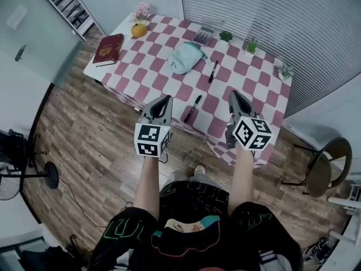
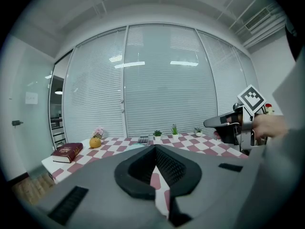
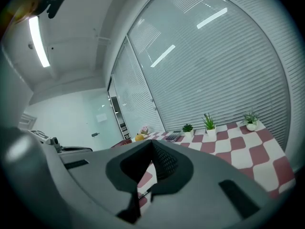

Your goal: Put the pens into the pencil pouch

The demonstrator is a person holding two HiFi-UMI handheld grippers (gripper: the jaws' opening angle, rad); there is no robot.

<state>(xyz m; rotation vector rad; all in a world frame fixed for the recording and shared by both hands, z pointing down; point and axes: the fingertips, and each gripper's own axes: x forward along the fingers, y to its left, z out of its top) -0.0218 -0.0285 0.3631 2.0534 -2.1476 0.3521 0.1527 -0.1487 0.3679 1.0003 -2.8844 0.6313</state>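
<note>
On the red-and-white checkered table (image 1: 248, 89) lies a pale teal pencil pouch (image 1: 185, 57). One black pen (image 1: 213, 71) rests just right of the pouch. A second black pen (image 1: 192, 108) lies near the table's front edge. My left gripper (image 1: 164, 100) hovers at that front edge, left of the near pen, with its jaws shut and nothing in them. My right gripper (image 1: 233, 96) is over the front edge to the pen's right, also shut and empty. In the left gripper view the closed left gripper (image 2: 155, 148) points across the table. The right gripper view shows the right gripper (image 3: 152, 143) closed too.
A red book (image 1: 108, 48), an orange (image 1: 139, 30) and pink flowers (image 1: 142, 10) sit at the table's left end. A calculator (image 1: 202, 36) and small potted plants (image 1: 251, 45) line the far side by the blinds. A chair (image 1: 326, 165) stands at the right and a fan (image 1: 11, 174) at the left.
</note>
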